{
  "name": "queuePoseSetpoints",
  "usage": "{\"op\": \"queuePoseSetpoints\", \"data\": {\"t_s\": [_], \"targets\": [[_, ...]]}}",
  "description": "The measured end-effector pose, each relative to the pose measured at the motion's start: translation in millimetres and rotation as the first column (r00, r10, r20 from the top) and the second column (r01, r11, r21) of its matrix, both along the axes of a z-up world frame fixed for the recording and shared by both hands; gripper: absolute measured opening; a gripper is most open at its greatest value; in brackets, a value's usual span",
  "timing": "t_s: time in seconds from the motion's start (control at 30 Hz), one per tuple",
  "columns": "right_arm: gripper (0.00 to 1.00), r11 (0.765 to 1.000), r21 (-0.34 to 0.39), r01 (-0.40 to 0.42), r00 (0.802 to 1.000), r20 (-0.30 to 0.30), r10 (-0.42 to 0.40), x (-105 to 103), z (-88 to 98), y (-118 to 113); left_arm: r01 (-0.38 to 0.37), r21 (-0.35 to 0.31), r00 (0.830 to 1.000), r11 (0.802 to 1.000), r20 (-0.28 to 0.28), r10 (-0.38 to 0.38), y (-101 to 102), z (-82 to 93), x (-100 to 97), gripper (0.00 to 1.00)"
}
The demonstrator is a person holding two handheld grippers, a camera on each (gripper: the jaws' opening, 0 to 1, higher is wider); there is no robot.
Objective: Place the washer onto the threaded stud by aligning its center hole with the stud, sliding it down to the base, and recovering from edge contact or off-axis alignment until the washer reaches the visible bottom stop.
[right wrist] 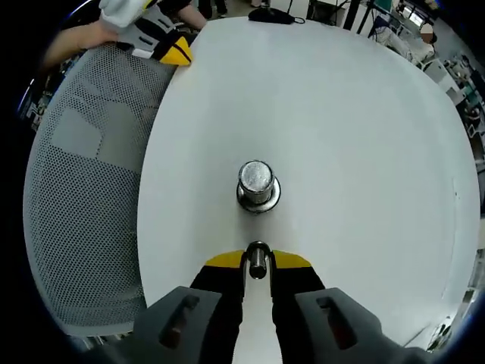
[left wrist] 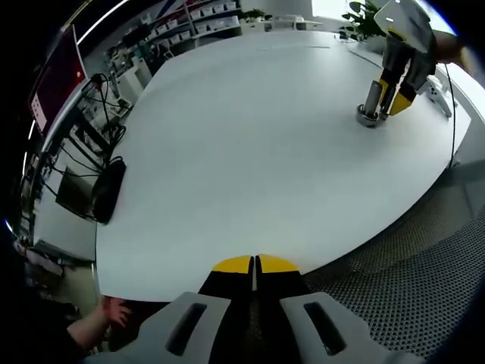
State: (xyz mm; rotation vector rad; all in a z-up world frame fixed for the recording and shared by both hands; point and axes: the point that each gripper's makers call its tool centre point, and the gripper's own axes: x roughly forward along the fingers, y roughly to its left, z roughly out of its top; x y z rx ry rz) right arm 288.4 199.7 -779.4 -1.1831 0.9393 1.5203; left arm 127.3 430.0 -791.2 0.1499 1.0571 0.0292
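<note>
Washer (right wrist: 258,259) is pinched edge-on between the right gripper (right wrist: 258,262) jaws at the lower centre of the right gripper view, held just short of the stud and apart from it; going by size, the white table (right wrist: 341,121) fills most of both views; a grey mesh chair (right wrist: 83,197) sits at the left of the right gripper view; the left gripper (left wrist: 255,264) rests at the bottom centre of the left gripper view, its 2 yellow-tipped jaws pressed together with nothing between them, over the table's near edge; the threaded stud (right wrist: 258,182) stands upright at the middle of the right gripper view on a round base (right wrist: 258,201), seen from above.
</note>
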Motion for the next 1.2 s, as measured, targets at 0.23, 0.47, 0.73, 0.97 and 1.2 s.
{"op": "queuePoseSetpoints", "data": {"t_s": [0.23,0.47,0.73,0.97,1.2], "targets": [[0.29,0.994,0.054,0.097,0.995,0.013,-0.098,6,1.1,-4,0.002,-0.001,1.000,1.000,0.007,-0.002,1,0.4,0.8,0.00],[0.36,0.942,0.178,0.283,0.959,-0.020,-0.284,11,21.4,-14,0.003,-0.003,1.000,1.000,0.020,-0.003,0,1.9,2.2,0.00],[0.40,0.768,0.373,0.520,0.848,-0.118,-0.517,4,58.5,-35,0.005,-0.011,0.998,1.000,0.055,-0.004,-3,7.2,6.3,0.00],[0.40,0.551,0.448,0.704,0.692,-0.257,-0.675,-32,78.8,-65,0.024,-0.038,0.991,0.999,0.134,-0.018,-12,20.1,15.1,0.00],[0.45,0.431,0.455,0.780,0.581,-0.269,-0.768,-75,68.7,-105,0.096,-0.056,0.978,0.994,0.190,-0.084,-26,29.3,19.5,0.00]]}}
